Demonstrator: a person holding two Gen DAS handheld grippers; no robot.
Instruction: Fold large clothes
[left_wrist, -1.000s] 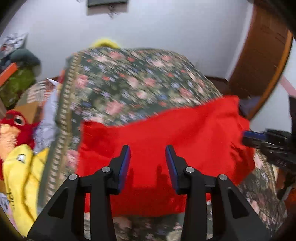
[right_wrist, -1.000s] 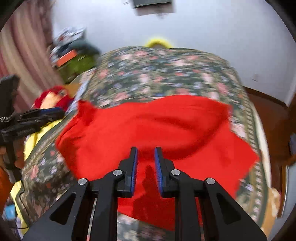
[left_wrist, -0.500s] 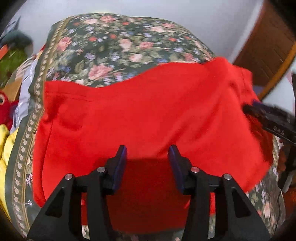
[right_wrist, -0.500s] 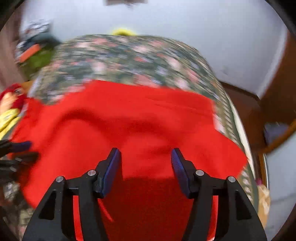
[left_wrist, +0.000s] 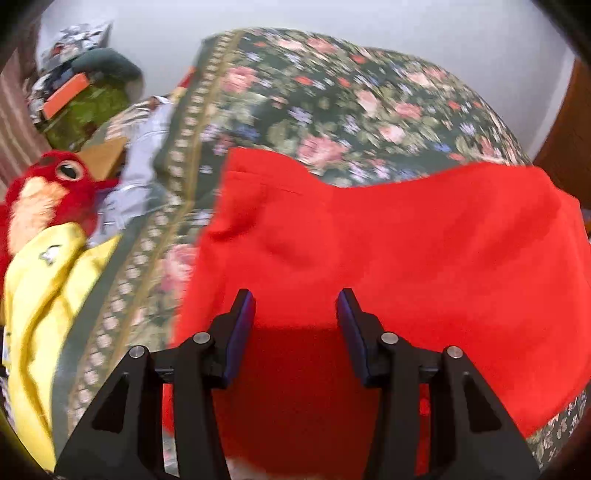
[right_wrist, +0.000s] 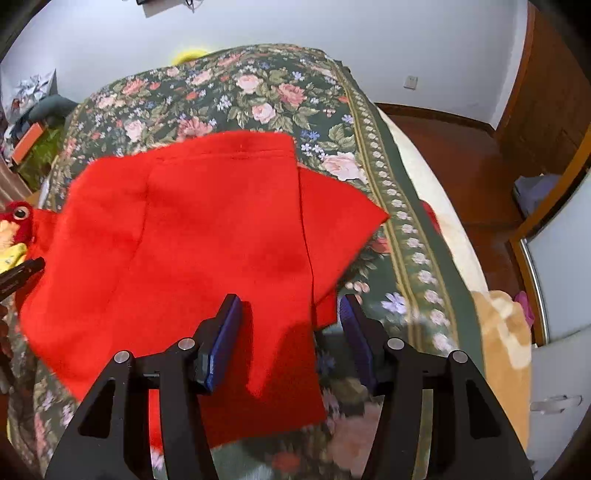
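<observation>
Two grippers hang over a bed, nearest the viewer: left gripper (left_wrist: 295, 306) and right gripper (right_wrist: 291, 314), both with jaws spread and empty; beyond them the red garment (right_wrist: 207, 236) lies across the bedspread (right_wrist: 258, 92) near its front edge, a flap reaching its right border; likely risk: soft layers slipping and creasing if pinched unevenly; no containers visible.

bed: dark floral cover (right_wrist: 258, 96) ahead of gripper | left of gripper: red plush bird (left_wrist: 48, 195), yellow cloth (left_wrist: 40, 291) touching it below | far left: green bag (left_wrist: 88, 110) | right: wooden floor (right_wrist: 443, 144)
</observation>
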